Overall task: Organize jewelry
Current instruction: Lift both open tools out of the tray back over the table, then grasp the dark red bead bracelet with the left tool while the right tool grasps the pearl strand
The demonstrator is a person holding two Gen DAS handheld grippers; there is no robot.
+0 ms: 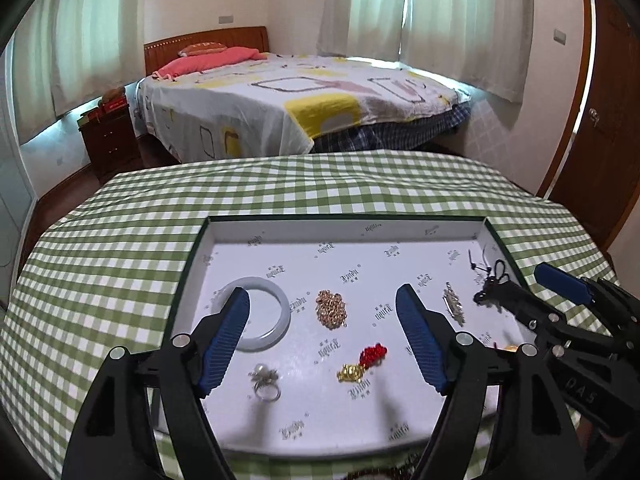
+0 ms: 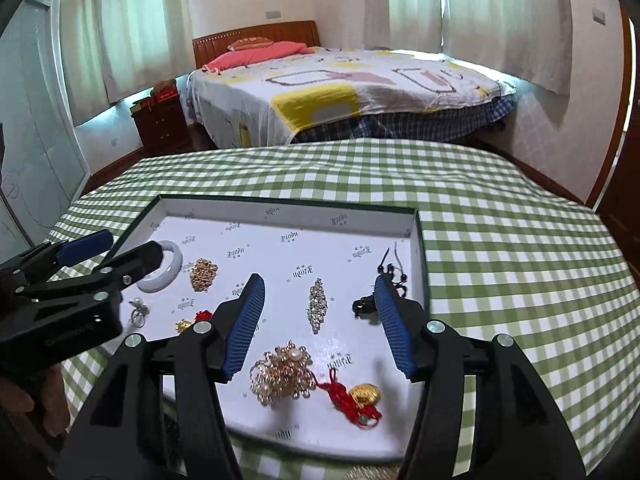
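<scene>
Jewelry tray on checked counter, both hand-held grippers above it.
Left hand-held gripper and right hand-held gripper stood spread, pinching nothing. The tray held a white bangle, gold chain, pearl ring, rhinestone brooch, pearl brooch, and red-corded gold charm.

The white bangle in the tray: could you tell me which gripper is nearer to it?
Left. The left gripper hangs over the white bangle, one finger overlapping it in view; the right gripper hangs open toward the tray's other end.
</scene>
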